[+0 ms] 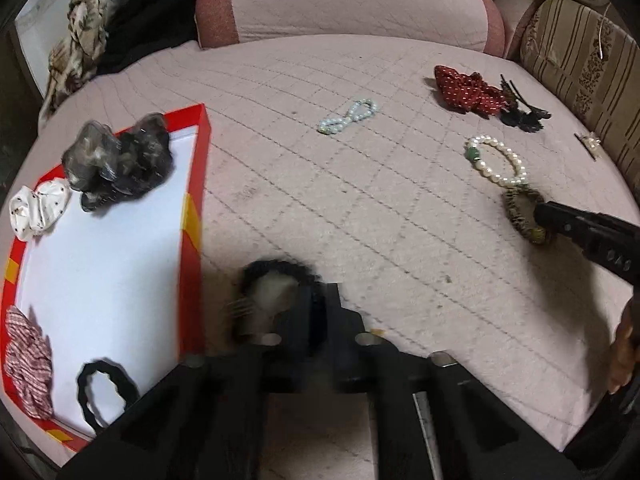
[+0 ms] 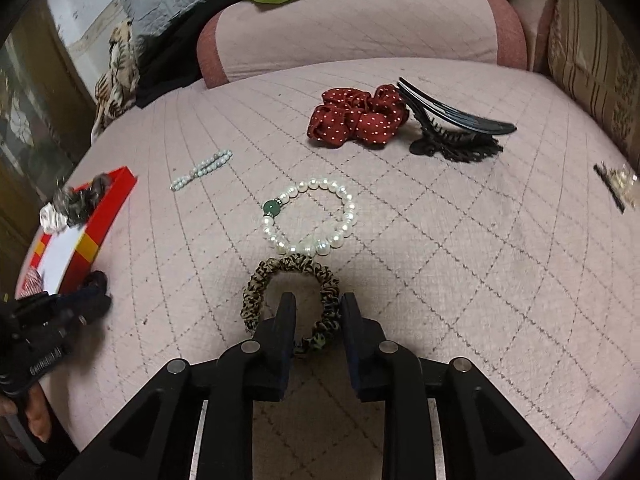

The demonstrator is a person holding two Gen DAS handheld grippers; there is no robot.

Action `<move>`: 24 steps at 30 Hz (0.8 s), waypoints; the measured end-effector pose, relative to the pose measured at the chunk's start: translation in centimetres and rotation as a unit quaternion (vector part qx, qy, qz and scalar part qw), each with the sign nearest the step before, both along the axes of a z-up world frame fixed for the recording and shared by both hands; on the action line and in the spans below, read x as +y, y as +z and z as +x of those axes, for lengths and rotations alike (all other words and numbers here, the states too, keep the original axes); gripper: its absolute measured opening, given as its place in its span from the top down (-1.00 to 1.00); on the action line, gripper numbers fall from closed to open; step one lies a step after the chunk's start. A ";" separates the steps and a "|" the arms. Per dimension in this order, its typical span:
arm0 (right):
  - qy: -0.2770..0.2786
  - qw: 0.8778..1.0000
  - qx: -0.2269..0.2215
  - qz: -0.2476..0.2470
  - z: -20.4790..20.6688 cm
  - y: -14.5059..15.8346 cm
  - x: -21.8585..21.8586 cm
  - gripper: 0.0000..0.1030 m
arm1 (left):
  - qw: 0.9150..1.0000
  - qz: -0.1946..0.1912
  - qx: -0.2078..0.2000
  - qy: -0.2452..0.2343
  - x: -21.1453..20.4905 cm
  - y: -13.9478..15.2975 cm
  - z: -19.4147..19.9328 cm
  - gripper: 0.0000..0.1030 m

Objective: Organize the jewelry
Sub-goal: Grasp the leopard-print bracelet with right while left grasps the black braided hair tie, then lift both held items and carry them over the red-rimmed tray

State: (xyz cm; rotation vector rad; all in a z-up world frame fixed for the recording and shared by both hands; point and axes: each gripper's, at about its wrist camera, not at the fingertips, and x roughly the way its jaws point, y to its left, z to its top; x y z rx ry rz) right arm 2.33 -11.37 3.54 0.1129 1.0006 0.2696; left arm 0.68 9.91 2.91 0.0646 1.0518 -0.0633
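Leopard scrunchie [image 2: 291, 300] band between right gripper [image 2: 318, 306] fingers, touching pearl bracelet [image 2: 310, 216].

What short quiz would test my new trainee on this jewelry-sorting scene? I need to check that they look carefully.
1. True or false: the pearl bracelet lies outside the red tray.
2. What lies right beside the red dotted scrunchie?
3. The right claw has its fingers either side of which band? A leopard scrunchie; B pearl bracelet; C red dotted scrunchie.
Key: 1 true; 2 the black hair clip; 3 A.
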 end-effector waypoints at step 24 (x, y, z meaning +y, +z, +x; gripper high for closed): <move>0.066 0.991 -0.105 0.043 -7.8 11.0 2.7 0.83 | 0.989 -0.109 -0.097 0.030 0.7 12.7 -8.2 0.89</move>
